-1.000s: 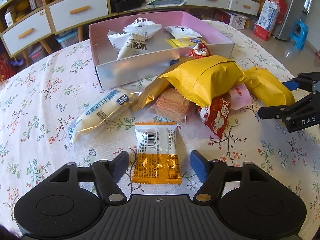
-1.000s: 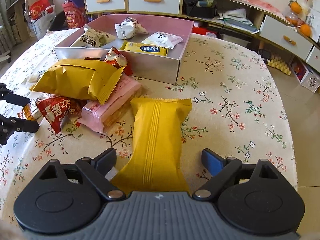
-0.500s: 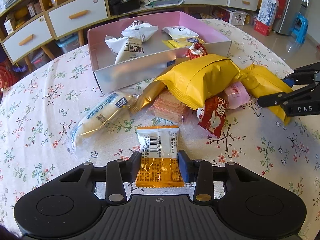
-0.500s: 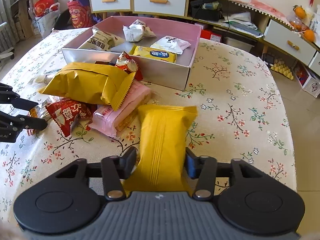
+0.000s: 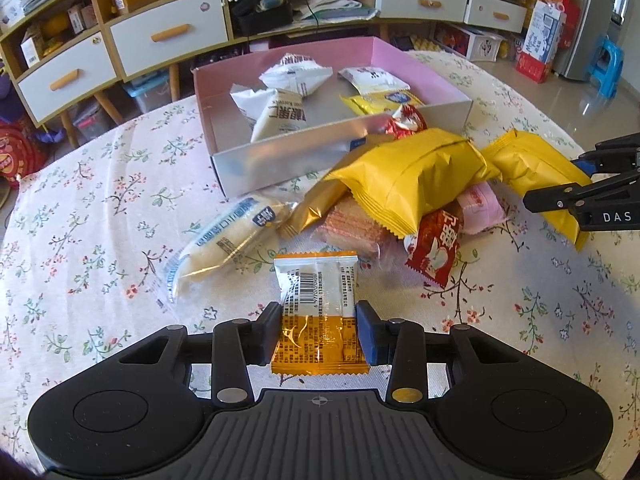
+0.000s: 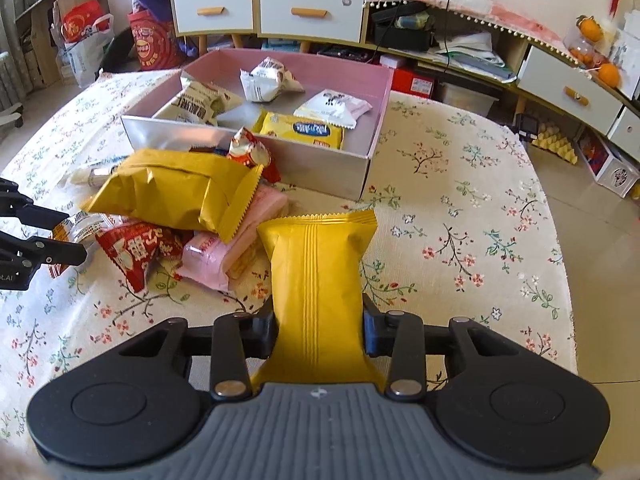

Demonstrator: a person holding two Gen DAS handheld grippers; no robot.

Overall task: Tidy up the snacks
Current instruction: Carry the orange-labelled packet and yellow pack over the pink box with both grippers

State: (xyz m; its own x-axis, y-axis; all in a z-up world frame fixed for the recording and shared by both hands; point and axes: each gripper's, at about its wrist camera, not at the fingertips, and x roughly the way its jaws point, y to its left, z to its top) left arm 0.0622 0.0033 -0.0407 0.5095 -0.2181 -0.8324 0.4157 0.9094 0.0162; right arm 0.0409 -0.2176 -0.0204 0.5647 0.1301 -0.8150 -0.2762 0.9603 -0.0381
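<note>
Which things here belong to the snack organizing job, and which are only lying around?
Job:
- left gripper, shut on orange-and-white packet
- right gripper, shut on yellow packet
- pink box
- snack pile

Lying about:
- drawers
- oranges
- blue stool

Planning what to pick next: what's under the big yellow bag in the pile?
Under the big yellow bag lie a pink packet, a wafer pack and a gold wrapper, each partly covered. Anything further beneath is hidden.
</note>
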